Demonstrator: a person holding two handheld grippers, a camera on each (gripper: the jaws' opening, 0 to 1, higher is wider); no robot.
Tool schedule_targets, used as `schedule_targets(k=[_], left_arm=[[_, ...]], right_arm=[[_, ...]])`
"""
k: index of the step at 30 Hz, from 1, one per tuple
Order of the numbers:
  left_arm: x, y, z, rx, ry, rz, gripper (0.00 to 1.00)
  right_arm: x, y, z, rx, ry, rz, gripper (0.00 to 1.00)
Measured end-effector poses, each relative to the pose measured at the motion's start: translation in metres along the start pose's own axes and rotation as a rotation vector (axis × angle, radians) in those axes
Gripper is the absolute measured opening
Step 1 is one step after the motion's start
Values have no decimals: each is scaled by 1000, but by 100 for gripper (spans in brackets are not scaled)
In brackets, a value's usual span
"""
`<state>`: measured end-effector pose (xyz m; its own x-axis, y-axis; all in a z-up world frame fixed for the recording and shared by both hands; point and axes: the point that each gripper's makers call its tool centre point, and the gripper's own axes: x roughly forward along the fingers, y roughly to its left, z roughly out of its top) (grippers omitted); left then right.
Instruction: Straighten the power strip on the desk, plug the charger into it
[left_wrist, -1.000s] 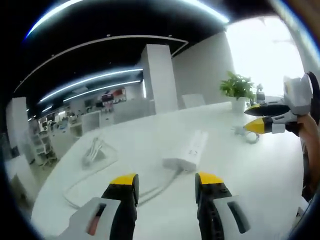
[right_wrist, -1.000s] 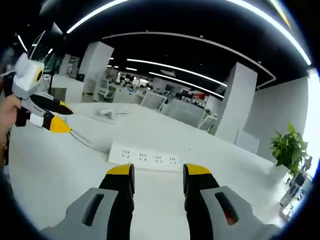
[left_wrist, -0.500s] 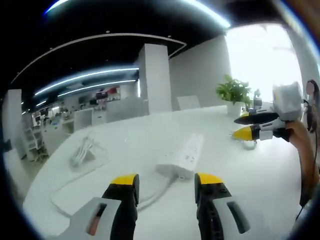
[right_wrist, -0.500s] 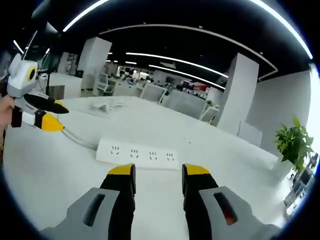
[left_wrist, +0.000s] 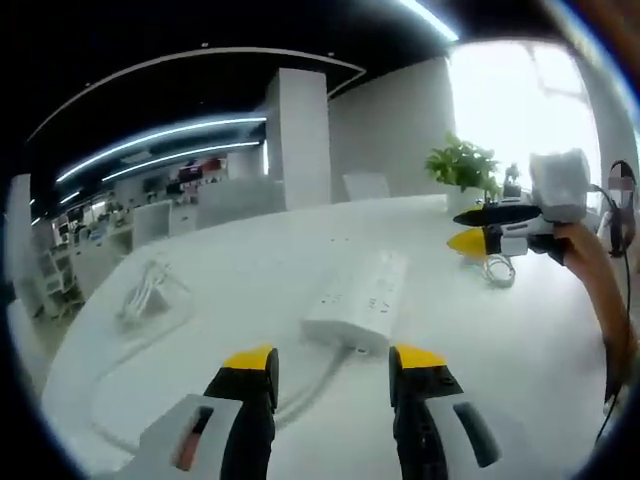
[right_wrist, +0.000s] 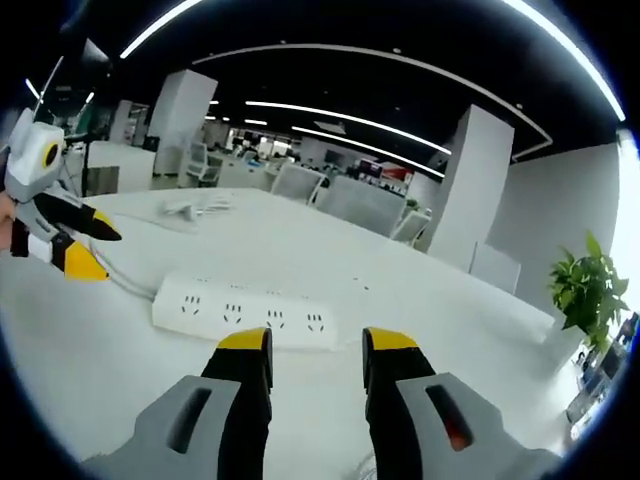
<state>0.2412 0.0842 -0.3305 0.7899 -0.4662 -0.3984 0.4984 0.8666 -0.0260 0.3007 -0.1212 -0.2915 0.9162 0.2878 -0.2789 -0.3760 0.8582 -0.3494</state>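
The power strip (right_wrist: 243, 313) lies flat on the white desk (right_wrist: 420, 330), just ahead of my right gripper (right_wrist: 305, 355), sockets up, its cord (right_wrist: 125, 285) trailing off toward my left gripper (right_wrist: 72, 248). In the left gripper view the strip (left_wrist: 358, 298) sits angled, cord end nearest my left gripper's (left_wrist: 330, 370) jaws. Both grippers stand with jaws apart and hold nothing.

A pale coiled thing (left_wrist: 497, 269) lies on the desk near the right gripper (left_wrist: 478, 230) in the left gripper view; it may be the charger's cable, but it is too small and washed out for me to be sure.

My worry is the strip skating on the smooth top if I push at one end only: it would spin, not square up. The cord could also drag it back askew. If I close on the strip's edge off-centre, it may tip or pop free.
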Motion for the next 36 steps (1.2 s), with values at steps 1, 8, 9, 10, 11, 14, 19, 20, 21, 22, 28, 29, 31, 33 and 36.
schedule_targets(k=[1,8,9,10,11,14,19,20,21,22,28,29,31,33,36], left_arm=[[1,-2,0,6,3,-5,45],[9,-7,5,36,7,-29,43],[10,-8,7,31,1,-34,43],[10,-9,7,25,-2,-36,42],[10,-10,6,22,-2,-39,42],[15,-14,6,10,-4,-57,42],[20,-11,11,-14,-24,-63,42],[21,-11,13,-21,-31,-68,41],[23,-11,15,-27,-39,-73,41],[25,-10,18,-32,-48,-78,41],[35,-13,19,-12,-73,-88,40],[36,-14,17,-3,-73,-94,40],[39,-16,15,5,-73,-104,40],[41,-17,14,8,-74,-119,40],[44,-20,7,-2,-65,-145,40]], right_arm=[[1,0,0,0,1,3,35],[14,-12,16,-24,-15,-11,35],[16,-14,17,-26,-15,-9,35],[18,-15,18,-25,-15,-7,35],[20,-16,19,-22,-14,-6,35],[25,-20,20,-19,-14,-8,35],[33,-25,15,-35,-4,-15,35],[35,-25,14,-33,-3,-14,35],[37,-26,12,-29,1,-12,35],[39,-28,10,-23,2,-11,35],[52,-37,-5,-4,-1,-10,32],[55,-38,-9,-1,2,-2,32],[57,-38,-12,4,4,10,32],[60,-31,-17,6,-7,57,33],[63,-22,-25,-22,0,114,34]])
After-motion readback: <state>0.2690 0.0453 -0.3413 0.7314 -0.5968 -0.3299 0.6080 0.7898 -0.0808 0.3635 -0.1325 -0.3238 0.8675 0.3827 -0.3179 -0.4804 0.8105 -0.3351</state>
